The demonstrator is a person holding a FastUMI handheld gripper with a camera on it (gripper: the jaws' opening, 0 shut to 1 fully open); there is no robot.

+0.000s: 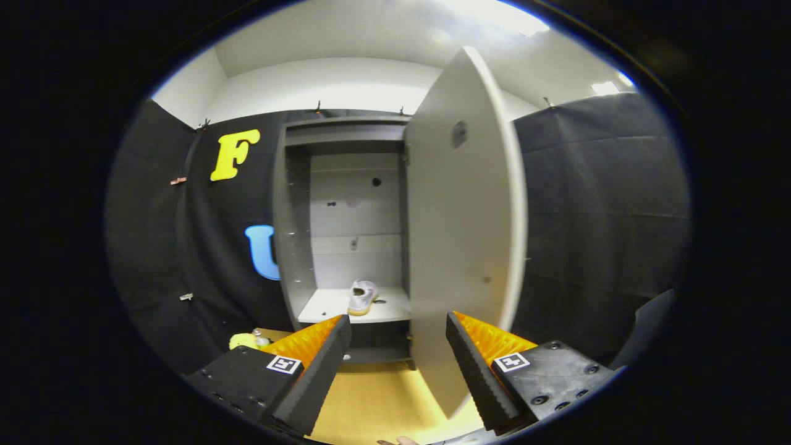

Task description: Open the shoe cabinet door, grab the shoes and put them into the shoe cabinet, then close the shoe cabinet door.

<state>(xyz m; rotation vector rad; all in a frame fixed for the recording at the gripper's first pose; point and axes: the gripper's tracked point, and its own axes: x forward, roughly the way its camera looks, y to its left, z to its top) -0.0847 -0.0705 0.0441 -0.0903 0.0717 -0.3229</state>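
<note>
A tall grey shoe cabinet [296, 247] stands ahead against the booth's wall, its door [460, 235] swung wide open to the right. One pale shoe [362, 296] rests on the cabinet's lower shelf [327, 304], toward the right side. My gripper [398, 346] is open and holds nothing. The door's lower edge hangs between my two fingers, nearer the right one, and I cannot tell whether it touches a finger. The shoe lies beyond the fingertips.
A yellow-tan floor [377, 402] runs from under the fingers to the cabinet base. Small yellow objects [246, 340] lie on the floor left of the cabinet, behind the left finger. Black cloth walls close in on both sides.
</note>
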